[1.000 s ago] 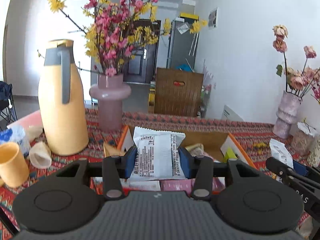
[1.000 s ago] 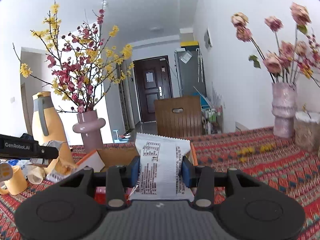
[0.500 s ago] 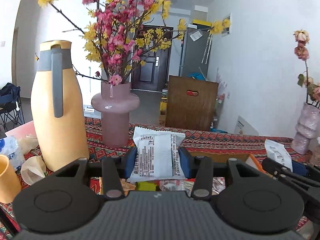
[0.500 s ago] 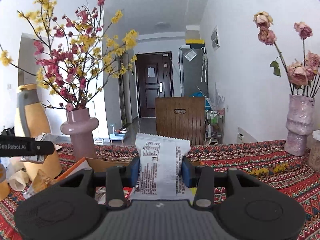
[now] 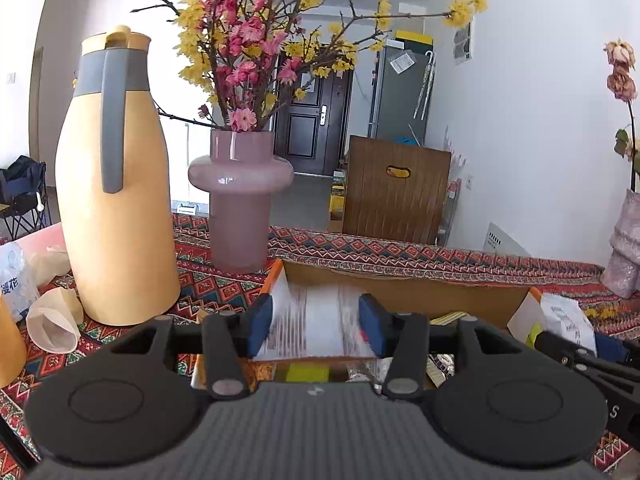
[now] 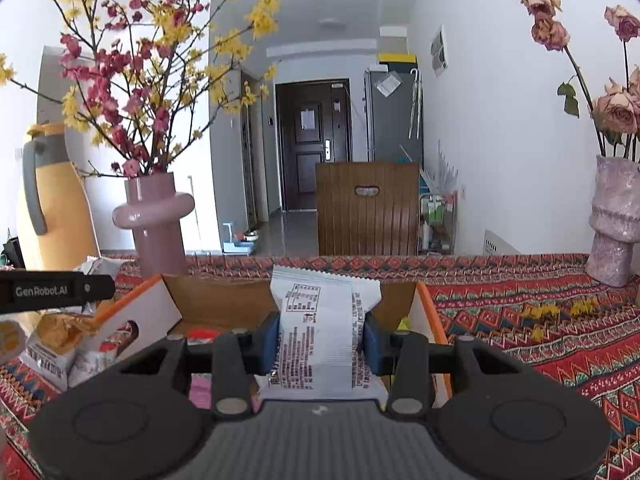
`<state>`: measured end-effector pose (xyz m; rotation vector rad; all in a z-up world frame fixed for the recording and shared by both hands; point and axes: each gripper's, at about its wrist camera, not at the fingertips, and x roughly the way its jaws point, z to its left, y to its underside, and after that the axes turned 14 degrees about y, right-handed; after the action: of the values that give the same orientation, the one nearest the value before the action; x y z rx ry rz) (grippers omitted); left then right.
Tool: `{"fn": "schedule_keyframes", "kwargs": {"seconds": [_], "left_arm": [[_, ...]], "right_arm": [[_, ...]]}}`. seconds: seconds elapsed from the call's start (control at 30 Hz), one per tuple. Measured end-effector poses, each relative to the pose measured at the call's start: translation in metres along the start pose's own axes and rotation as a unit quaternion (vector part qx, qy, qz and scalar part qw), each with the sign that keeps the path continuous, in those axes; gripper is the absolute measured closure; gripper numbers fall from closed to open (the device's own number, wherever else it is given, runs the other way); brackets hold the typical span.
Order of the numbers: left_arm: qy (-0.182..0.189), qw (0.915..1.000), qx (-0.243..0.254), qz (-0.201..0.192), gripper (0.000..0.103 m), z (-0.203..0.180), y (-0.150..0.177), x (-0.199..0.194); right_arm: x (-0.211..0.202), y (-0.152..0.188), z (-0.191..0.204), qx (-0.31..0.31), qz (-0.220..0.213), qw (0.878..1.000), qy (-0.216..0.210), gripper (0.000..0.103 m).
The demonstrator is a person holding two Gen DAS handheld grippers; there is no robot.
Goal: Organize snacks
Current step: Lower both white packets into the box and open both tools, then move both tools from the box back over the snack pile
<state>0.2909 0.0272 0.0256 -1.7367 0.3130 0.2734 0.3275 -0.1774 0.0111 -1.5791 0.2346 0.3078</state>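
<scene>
Patterned tablecloth [image 6: 540,344], dark door [image 6: 312,148] beyond; left gripper [image 5: 318,320] apparently parted around blurred packet [image 5: 320,316], right gripper [image 6: 322,344] clamping white packet [image 6: 320,340].

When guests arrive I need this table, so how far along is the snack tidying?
Done: several snacks lie in the cardboard box. In hand: the right gripper is shut on a white packet; a blurred packet sits between the left gripper's jaws. Left: loose packets beside the box.

Both wrist views face the door, sharing the nearby cardboard box [image 5: 400,280].
</scene>
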Motion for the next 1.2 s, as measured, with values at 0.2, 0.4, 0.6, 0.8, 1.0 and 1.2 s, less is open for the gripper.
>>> {"fn": "schedule_keyframes", "kwargs": {"seconds": [0.2, 0.4, 0.6, 0.8, 1.0, 1.2], "left_arm": [[-0.005, 0.9991, 0.0, -0.041, 0.0, -0.001, 0.0, -0.014], [-0.011, 0.9988, -0.003, -0.048, 0.0, -0.004, 0.0, -0.018], [-0.013, 0.9985, -0.009, -0.053, 0.0, -0.005, -0.004, -0.026], [-0.015, 0.9975, -0.011, -0.068, 0.0, -0.012, -0.014, -0.056], [-0.004, 0.9974, -0.002, -0.072, 0.0, -0.018, -0.016, -0.093], [0.0, 0.9984, 0.004, -0.057, 0.0, -0.014, 0.002, -0.126]], "right_arm": [[-0.003, 0.002, -0.002, 0.005, 0.001, 1.0, -0.006, 0.032], [-0.013, 0.0, -0.011, 0.031, -0.016, 0.999, -0.015, 0.0], [-0.018, -0.002, -0.016, 0.039, -0.024, 0.999, -0.011, 0.0], [-0.043, -0.012, -0.016, 0.041, -0.051, 0.998, -0.004, 0.0], [-0.083, -0.016, -0.02, 0.035, -0.069, 0.997, -0.008, 0.0], [-0.119, 0.0, -0.026, 0.02, -0.065, 0.998, -0.009, 0.0]]}}
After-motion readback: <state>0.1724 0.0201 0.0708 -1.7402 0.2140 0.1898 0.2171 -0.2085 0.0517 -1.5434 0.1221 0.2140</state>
